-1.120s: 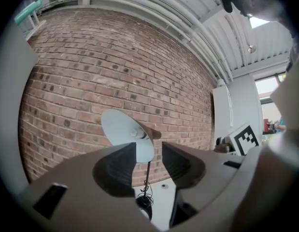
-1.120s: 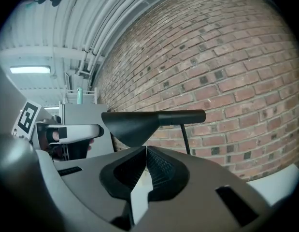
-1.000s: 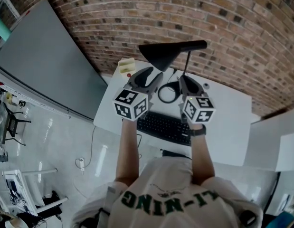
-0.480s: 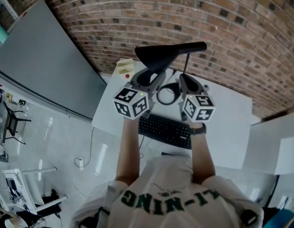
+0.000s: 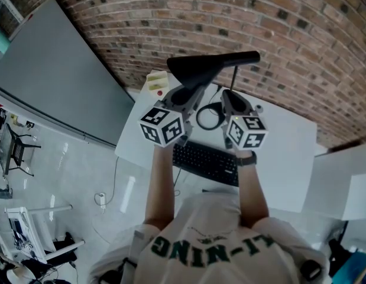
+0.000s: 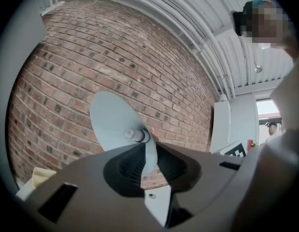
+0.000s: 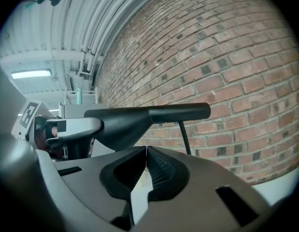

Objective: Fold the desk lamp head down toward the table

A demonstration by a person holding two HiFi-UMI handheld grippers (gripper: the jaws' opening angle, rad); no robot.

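The left gripper [image 5: 183, 94] is being closed onto the thin rim of the lamp head [image 5: 201, 68], which is poised level above the table [image 5: 286, 141]. The shade is judged light, rigid and smooth, and best pinched at that rim. The right gripper [image 5: 231, 101] is seen pressed together, empty.

Black conical lamp head [image 5: 194, 71], horizontal, raised

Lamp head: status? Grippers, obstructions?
Left gripper closing on lamp head rim. Right gripper shut, empty. Head level, not yet folded. Keyboard lies nearer, probably out of the way.
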